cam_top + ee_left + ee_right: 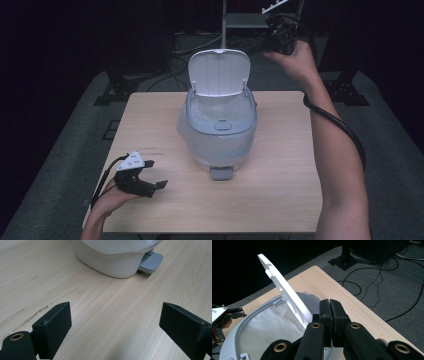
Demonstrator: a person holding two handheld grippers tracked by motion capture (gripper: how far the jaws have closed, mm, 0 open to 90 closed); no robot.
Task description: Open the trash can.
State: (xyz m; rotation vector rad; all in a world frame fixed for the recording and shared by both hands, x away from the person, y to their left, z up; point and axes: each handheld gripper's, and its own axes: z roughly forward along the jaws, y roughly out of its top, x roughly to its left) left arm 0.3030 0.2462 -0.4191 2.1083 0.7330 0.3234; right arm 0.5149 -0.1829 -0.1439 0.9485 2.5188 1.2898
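Two grippers: left gripper (pixel 115 325) wide open, right gripper (pixel 329 312) closed, empty.

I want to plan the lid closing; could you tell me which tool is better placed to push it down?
Probably right: the right tool, shut, hangs just behind the raised lid; the left tool rests open on the table.

— What do we see around the light wooden table (pixel 280 200)?
— Grey carpet floor (pixel 60 175) on every side, black cables (pixel 175 65) lying beyond its far edge, and darkness behind them.
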